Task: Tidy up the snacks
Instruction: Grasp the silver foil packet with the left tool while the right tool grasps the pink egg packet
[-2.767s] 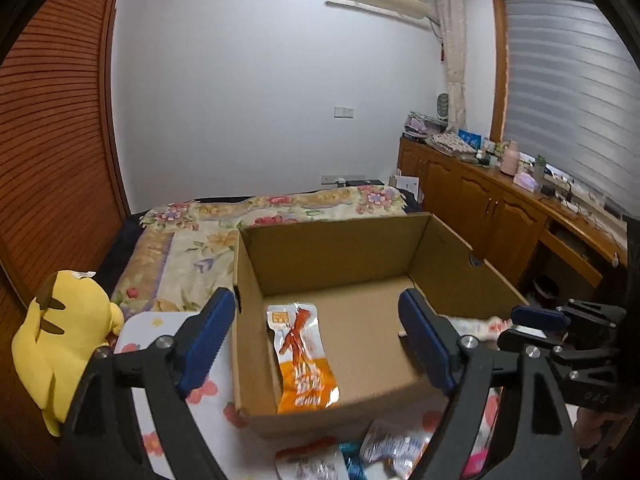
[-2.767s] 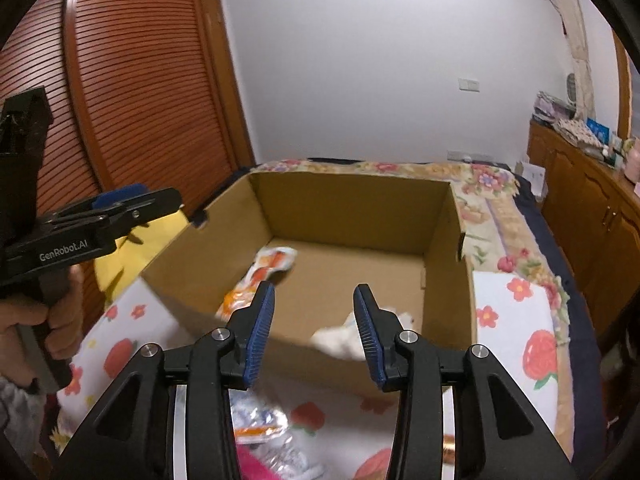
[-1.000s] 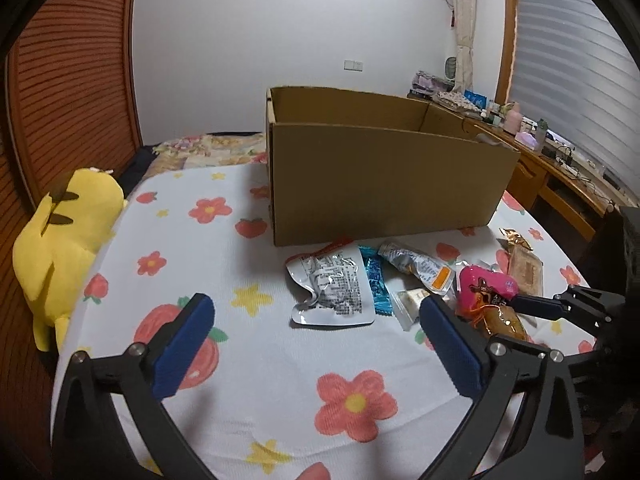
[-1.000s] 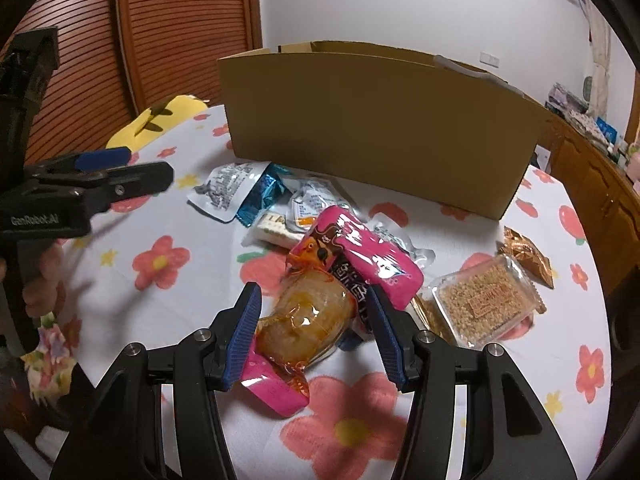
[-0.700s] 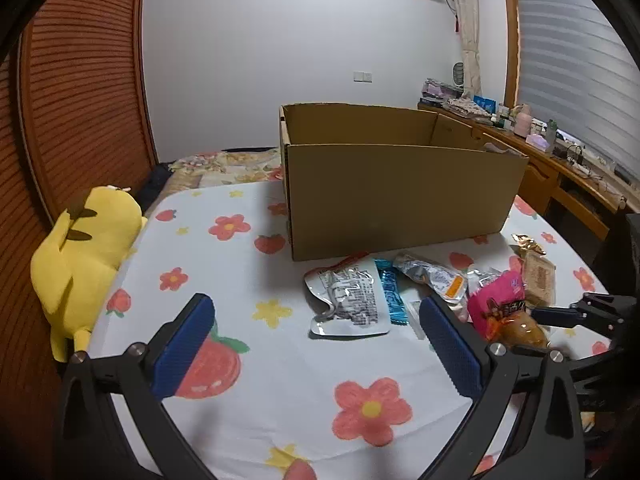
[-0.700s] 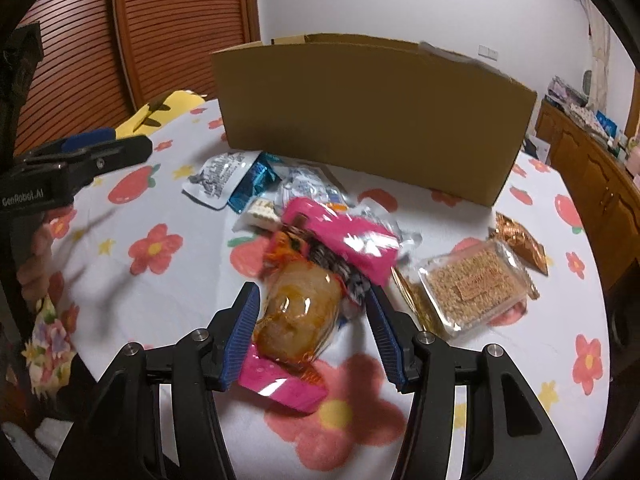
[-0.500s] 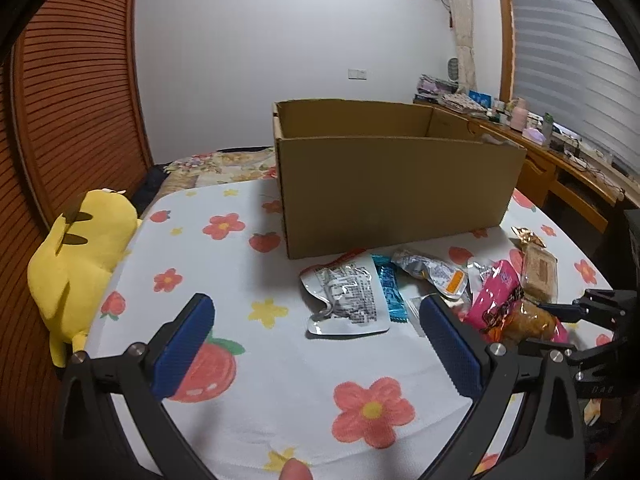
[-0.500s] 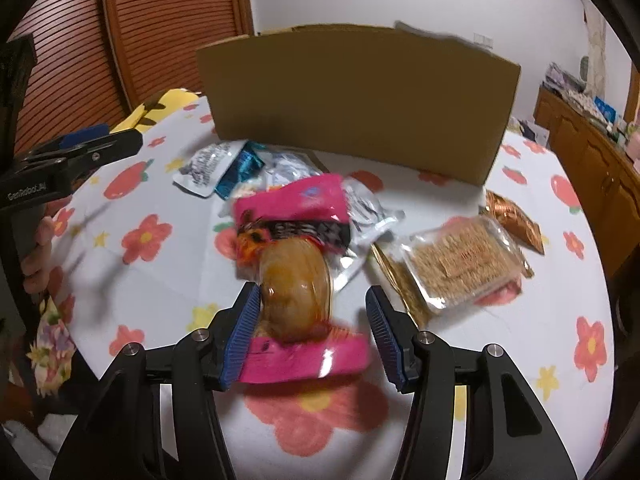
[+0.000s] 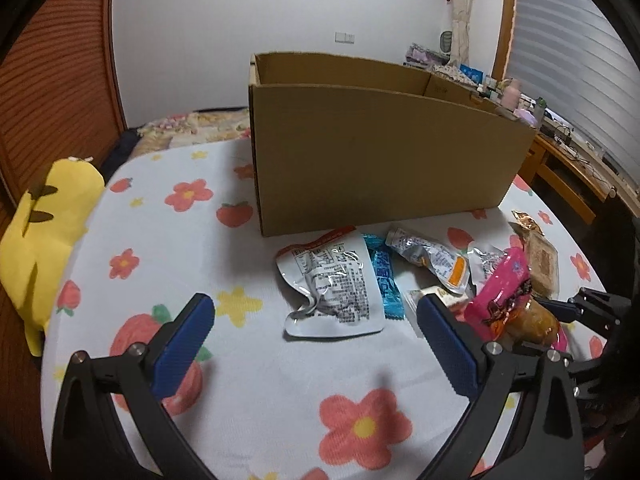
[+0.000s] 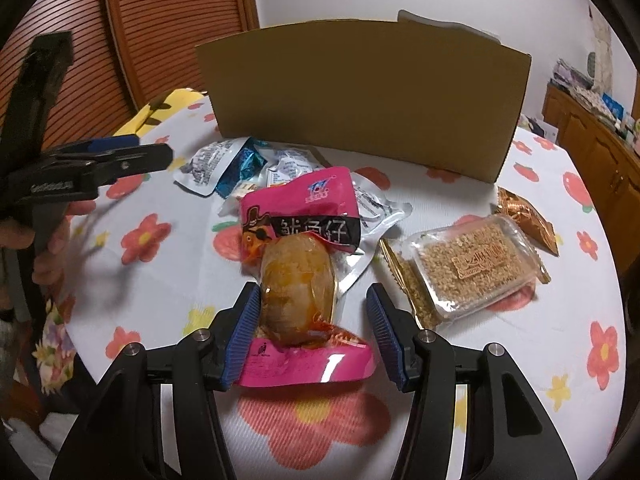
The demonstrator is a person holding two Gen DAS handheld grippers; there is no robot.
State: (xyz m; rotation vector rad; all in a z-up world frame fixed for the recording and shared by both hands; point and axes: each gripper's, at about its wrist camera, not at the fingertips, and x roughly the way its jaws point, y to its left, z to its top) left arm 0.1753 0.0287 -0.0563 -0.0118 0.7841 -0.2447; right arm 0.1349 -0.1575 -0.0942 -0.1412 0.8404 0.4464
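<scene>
right tongs [image 10: 314,330] agape | pink snack pouch [image 10: 300,248] between blades

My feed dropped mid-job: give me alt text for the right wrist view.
The right hand-held gripper is open around a pink snack packet on the floral tablecloth. Behind it lie more snacks, including a clear sesame-bar pack, before the cardboard box. The left hand-held gripper enters at left.
</scene>
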